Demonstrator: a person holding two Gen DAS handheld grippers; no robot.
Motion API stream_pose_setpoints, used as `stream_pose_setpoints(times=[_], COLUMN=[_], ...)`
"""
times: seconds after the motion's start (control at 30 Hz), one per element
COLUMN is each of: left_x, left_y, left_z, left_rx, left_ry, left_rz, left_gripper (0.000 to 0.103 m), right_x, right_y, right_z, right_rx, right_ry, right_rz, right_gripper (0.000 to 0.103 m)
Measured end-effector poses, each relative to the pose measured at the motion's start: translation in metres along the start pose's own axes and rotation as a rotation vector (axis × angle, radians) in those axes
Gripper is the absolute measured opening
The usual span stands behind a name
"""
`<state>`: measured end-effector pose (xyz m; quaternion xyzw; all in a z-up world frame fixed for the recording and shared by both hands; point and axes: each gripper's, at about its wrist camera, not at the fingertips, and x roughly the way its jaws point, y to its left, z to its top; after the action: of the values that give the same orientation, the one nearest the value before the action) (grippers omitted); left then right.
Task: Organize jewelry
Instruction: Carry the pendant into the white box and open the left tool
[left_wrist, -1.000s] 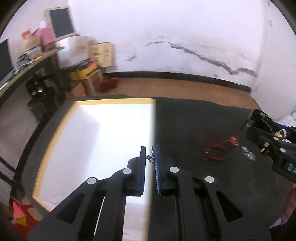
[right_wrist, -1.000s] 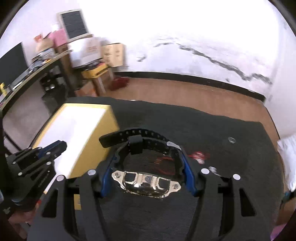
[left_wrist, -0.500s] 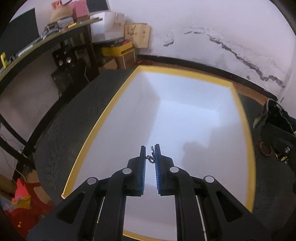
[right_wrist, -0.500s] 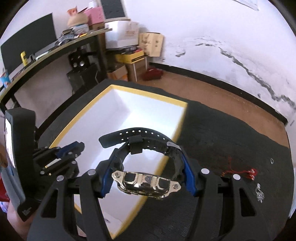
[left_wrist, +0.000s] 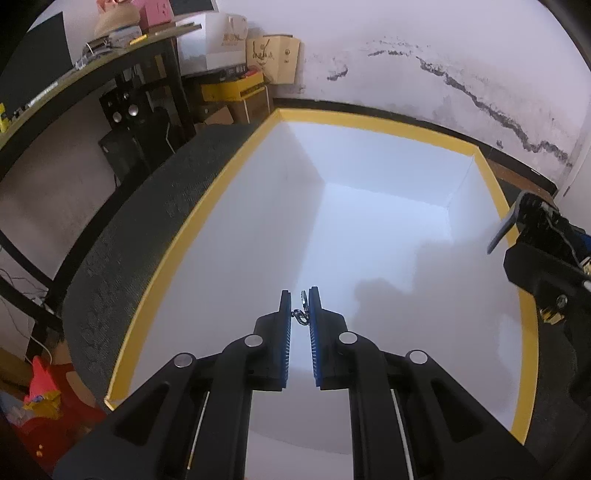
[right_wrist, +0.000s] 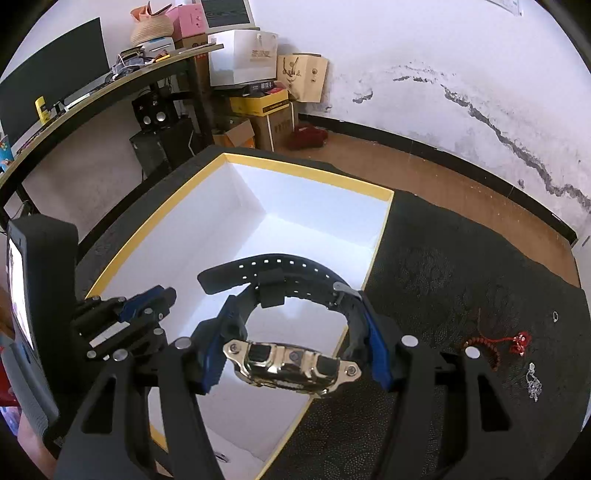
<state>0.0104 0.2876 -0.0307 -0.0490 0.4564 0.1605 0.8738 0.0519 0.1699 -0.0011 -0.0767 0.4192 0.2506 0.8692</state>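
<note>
My left gripper (left_wrist: 300, 314) is shut on a small silver clasp piece (left_wrist: 302, 309) and hangs over the white inside of a yellow-rimmed box (left_wrist: 388, 127). My right gripper (right_wrist: 293, 350) is shut on a black-strapped gold watch (right_wrist: 291, 363) and holds it over the box's right rim (right_wrist: 380, 229). The left gripper (right_wrist: 147, 301) shows at the left in the right wrist view; the right gripper (left_wrist: 543, 254) shows at the right edge of the left wrist view.
On the dark cloth (right_wrist: 461, 266) to the right lie a red bead bracelet (right_wrist: 491, 349), a silver chain piece (right_wrist: 533, 382) and a small ring (right_wrist: 555, 315). A desk with shelves (right_wrist: 110, 85) and cardboard boxes (right_wrist: 266, 122) stand at the back left.
Both grippers have moved left from the dark cloth to over the box. The left one has gone further into the box. Both still hold their pieces.
</note>
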Motion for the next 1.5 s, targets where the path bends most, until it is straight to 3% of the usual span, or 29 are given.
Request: stream_pose_setpoints(times=[1.17,1.2,1.27,1.33,1.4,1.5], left_x=[0.015,0.015,0.015,0.009,0.002,0.002], left_y=[0.004,0.002,0.001,0.000,-0.001,-0.004], left_z=[-0.003,-0.004,-0.004,-0.003,-0.002,-0.004], left_rx=[0.019,0.025,0.032,0.026,0.026,0.040], left_ry=[0.044,0.041,0.042,0.021,-0.008,0.002], left_rz=[-0.008,-0.007,-0.005,-0.007,-0.006,-0.009], left_gripper=[0.012,0.014,0.031,0.071,0.083,0.086], right_x=[0.010,0.010,0.010,0.010,0.009,0.008], right_y=[0.001,0.001,0.000,0.000,-0.001,-0.001], right_z=[-0.004,-0.004,-0.004,-0.003,-0.002,0.001], right_rx=[-0.006,-0.003,-0.001,0.001,-0.001,-0.009], right_ry=[0.016,0.016,0.012,0.010,0.007,0.009], right_rz=[-0.007,-0.005,-0.007,-0.008,-0.010,-0.010], right_gripper=[0.061,0.061,0.061,0.061,0.061,0.061])
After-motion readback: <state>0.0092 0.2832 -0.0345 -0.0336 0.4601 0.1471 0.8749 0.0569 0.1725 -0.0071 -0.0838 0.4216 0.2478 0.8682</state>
